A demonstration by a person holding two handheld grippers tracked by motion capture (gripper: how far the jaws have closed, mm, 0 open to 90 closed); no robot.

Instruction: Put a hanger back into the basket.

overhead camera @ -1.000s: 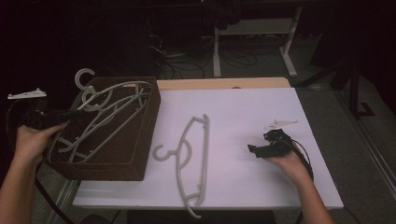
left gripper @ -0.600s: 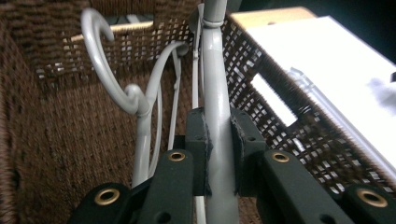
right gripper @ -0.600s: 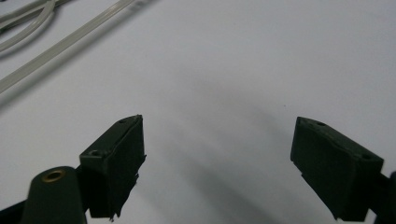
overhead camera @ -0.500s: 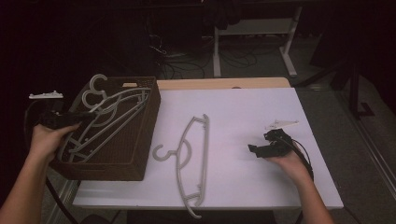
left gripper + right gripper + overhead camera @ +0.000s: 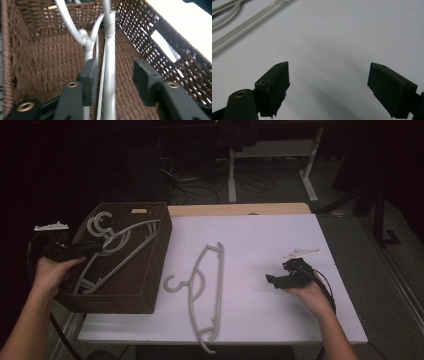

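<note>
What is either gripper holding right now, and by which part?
Nothing. The left gripper has just been opening; a hanger in the basket stands loose between its jaws. The right gripper is open.

The left gripper (image 5: 95,247) drops lower over the brown basket (image 5: 150,285) and its jaws have just been opening, so the grey hanger (image 5: 109,75) it carried now sits loose between them (pads off it), its hook (image 5: 102,222) sunk to the basket's far corner.
</note>
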